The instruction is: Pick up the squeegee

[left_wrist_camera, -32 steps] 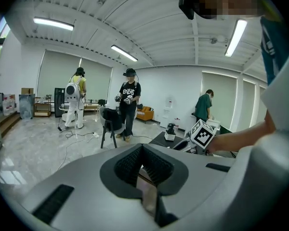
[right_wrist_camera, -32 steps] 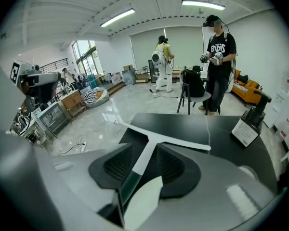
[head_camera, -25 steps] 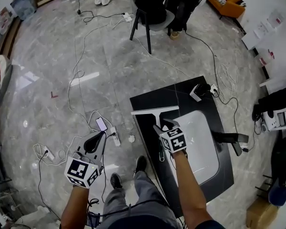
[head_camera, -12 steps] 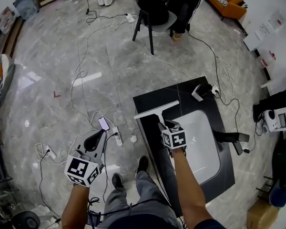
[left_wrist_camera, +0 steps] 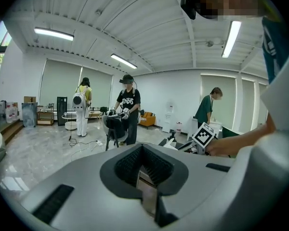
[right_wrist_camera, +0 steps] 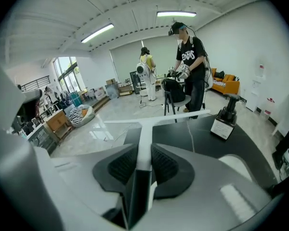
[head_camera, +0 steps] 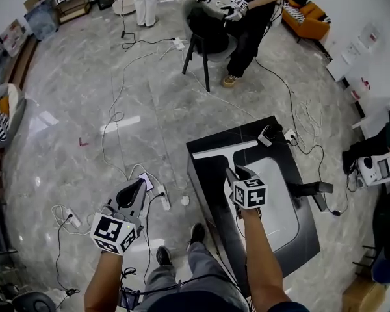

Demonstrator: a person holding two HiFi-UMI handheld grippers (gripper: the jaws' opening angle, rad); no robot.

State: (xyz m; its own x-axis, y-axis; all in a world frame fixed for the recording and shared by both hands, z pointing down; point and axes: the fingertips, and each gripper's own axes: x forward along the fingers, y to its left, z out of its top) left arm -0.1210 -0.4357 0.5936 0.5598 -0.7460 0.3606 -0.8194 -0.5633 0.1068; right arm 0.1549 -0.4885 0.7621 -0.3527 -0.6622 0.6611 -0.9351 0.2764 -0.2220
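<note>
The right tongs (head_camera: 236,173) have just been closing and clamp the white handle of the squeegee (head_camera: 225,153), whose blade lies crosswise over the far end of the black desk (head_camera: 247,132), so the grasp itself looks done. Whether the blade is already clear of the desk top I cannot tell; what seems left is lifting it plainly free. The left tongs (head_camera: 135,188), jaws together on nothing, hang off the desk's left side and play no part.
</note>
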